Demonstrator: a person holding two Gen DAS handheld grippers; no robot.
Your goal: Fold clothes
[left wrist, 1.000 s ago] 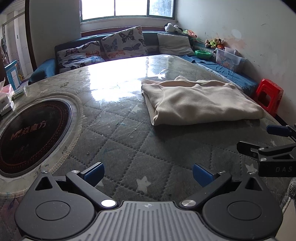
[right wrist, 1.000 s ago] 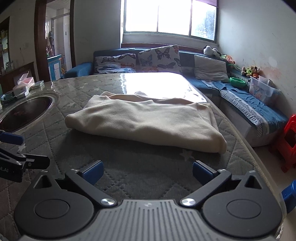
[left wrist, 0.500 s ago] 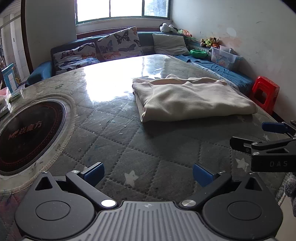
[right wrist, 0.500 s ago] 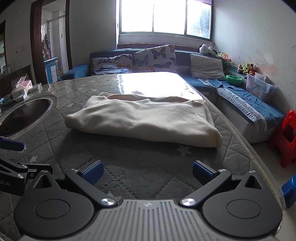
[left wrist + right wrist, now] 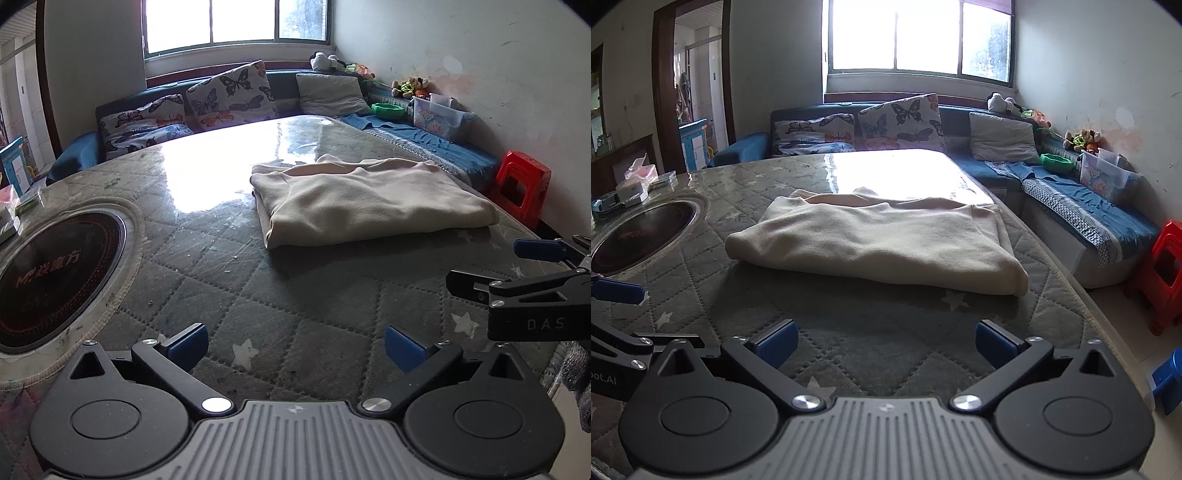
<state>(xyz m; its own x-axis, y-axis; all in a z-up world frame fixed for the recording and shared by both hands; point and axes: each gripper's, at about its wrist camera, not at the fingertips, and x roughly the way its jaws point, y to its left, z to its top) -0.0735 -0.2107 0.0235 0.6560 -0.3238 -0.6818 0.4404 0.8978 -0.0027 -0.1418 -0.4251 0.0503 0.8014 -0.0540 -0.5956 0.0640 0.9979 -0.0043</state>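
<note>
Folded cream garment (image 5: 365, 201) on table (image 5: 229, 280), ahead of both tongs, left tongs (image 5: 293, 341) and right tongs (image 5: 884, 341) spread, empty

One folded garment (image 5: 365, 201) lies on the table (image 5: 229, 280). Behind the table: three cushions (image 5: 232, 94), one red stool (image 5: 522, 192), perhaps several soft toys (image 5: 410, 86).

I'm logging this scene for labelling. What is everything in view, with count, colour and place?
folded garment: 1, cream, on the table, ahead of both tongs
table: 1, grey quilted cover with stars, under clear sheet
round cooktop: 1, black, set into table's left side
butterfly cushions: 2, patterned, on the sofa under the window
grey cushion: 1, sofa corner
stool: 1, red, floor at right
clear bin: 1, right bench
left tongs: open, empty
right tongs: open, empty
</note>
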